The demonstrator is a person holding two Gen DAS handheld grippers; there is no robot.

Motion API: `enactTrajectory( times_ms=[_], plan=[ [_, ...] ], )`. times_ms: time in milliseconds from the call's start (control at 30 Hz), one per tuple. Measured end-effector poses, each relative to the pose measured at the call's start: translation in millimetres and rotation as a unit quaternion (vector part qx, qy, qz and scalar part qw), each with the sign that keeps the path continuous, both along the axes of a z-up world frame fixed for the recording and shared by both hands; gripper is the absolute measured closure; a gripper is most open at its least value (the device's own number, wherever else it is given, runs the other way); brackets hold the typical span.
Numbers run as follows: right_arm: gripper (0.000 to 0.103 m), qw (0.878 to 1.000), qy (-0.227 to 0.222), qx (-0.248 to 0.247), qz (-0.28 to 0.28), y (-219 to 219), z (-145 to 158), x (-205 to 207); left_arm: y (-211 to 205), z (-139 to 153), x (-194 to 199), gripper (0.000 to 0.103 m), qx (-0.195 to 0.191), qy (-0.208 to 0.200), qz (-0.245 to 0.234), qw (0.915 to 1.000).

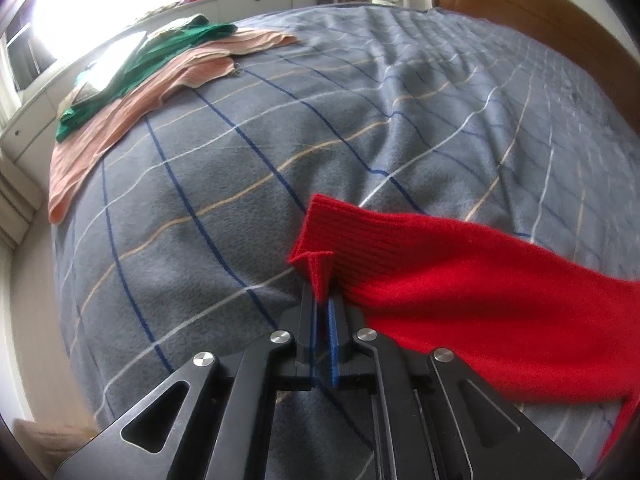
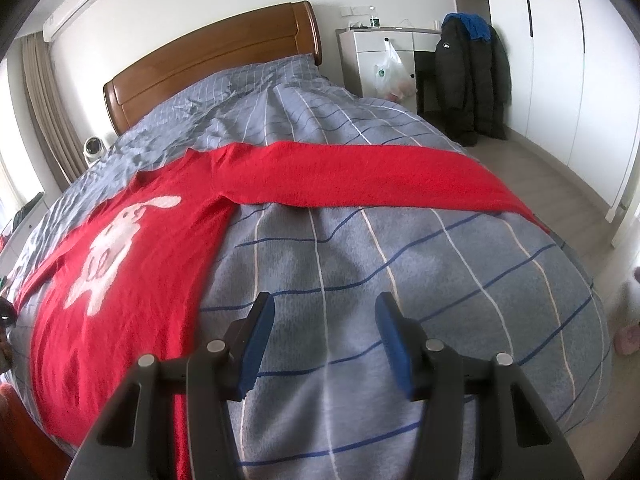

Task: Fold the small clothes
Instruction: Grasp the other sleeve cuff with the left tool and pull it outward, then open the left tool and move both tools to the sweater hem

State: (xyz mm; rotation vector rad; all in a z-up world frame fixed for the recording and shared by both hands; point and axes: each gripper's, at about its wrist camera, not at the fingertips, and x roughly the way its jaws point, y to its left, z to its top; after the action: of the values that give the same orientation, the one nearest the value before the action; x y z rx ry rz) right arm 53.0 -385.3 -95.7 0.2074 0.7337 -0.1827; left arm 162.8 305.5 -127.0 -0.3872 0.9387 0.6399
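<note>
A red knit sweater (image 2: 132, 264) with a white animal figure lies flat on the grey checked bed (image 2: 400, 280). One sleeve (image 2: 360, 176) stretches out to the right across the bed. In the left wrist view my left gripper (image 1: 323, 300) is shut on the ribbed cuff of the other red sleeve (image 1: 440, 280), which is lifted a little off the blanket (image 1: 200, 200). My right gripper (image 2: 324, 312) is open and empty, over bare blanket just right of the sweater's body and below the stretched sleeve.
A pink towel (image 1: 132, 112) with green clothing (image 1: 160, 52) on it lies at the far left of the bed. A wooden headboard (image 2: 208, 64), a small white fan (image 2: 93, 148), a white cabinet (image 2: 384, 60) and a hanging black jacket (image 2: 468, 76) stand around the bed.
</note>
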Motion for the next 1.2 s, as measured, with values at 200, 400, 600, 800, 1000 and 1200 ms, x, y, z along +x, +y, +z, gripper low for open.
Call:
enactTrajectory(
  times_ms=[200,400,600,800,1000,1200],
  plan=[
    [0.051,1.000,-0.011,0.014,0.002,-5,6,-5,-18,36,-48,0.039,0.008,-0.035,-0.015,0.9993],
    [0.042,0.999,0.011,0.022,0.035,6,21,-13,-86,65,-91,0.023,-0.032,-0.024,-0.181,0.9826],
    [0.042,0.977,0.133,0.046,0.162,58,14,-18,-175,53,-129,0.022,-0.077,0.016,-0.355,0.9315],
    [0.042,0.963,0.178,0.088,0.180,72,1,-37,-215,31,-149,0.021,-0.097,0.031,-0.422,0.9008],
    [0.042,0.960,0.195,0.094,0.175,71,-5,-49,-227,19,-164,0.019,-0.092,0.035,-0.439,0.8928],
    [0.042,0.956,0.205,0.117,0.173,75,-12,-52,-233,16,-177,0.018,-0.104,0.033,-0.450,0.8861]
  ],
)
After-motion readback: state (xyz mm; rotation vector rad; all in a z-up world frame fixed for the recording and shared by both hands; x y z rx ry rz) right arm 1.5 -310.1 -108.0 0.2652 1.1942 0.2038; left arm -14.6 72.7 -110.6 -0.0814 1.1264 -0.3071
